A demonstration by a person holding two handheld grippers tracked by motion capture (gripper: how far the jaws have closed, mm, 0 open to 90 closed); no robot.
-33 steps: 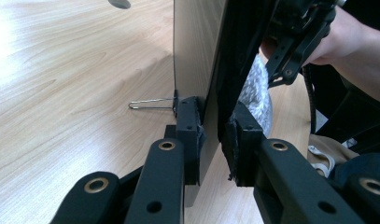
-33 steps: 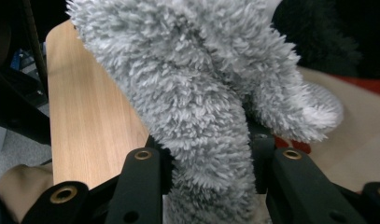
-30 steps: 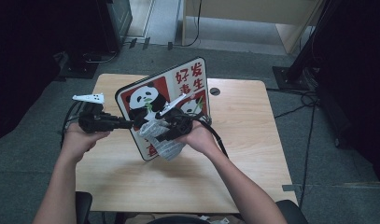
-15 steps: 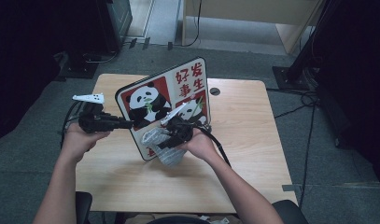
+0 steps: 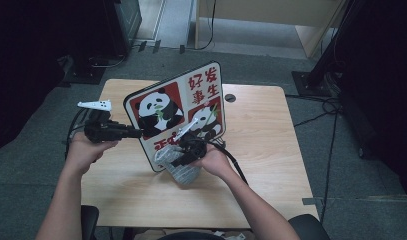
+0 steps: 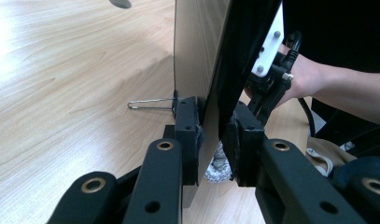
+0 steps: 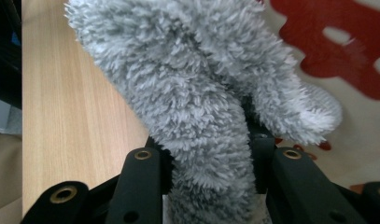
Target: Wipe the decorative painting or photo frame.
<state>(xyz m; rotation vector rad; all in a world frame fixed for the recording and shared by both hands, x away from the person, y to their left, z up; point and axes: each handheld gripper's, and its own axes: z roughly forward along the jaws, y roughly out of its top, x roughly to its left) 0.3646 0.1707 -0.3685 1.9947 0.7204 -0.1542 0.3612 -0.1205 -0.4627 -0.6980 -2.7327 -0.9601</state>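
The person's forearms come in over the near edge of the table (image 5: 116,200). The landmark is the panda board (image 5: 176,112), which stands tilted on the table's middle with its picture side toward the person.

Nearest, just in front of the board's lower edge, the right hand (image 5: 213,162) holds the right gripper (image 5: 183,152). Its jaws are closed on a grey fluffy cloth (image 5: 183,170); in the right gripper view the cloth (image 7: 192,102) bulges up from between the jaws and lies against the board's printed face (image 7: 365,107).

At the board's left edge, the left hand (image 5: 86,150) holds the left gripper (image 5: 133,133). In the left gripper view its jaws pinch the board (image 6: 211,70) edge-on, one pad on each face. A thin wire stand (image 6: 150,103) sticks out from the back of the board, low over the table (image 6: 61,84).

Behind the board to the right, a small dark hole (image 5: 230,98) sits in the tabletop.
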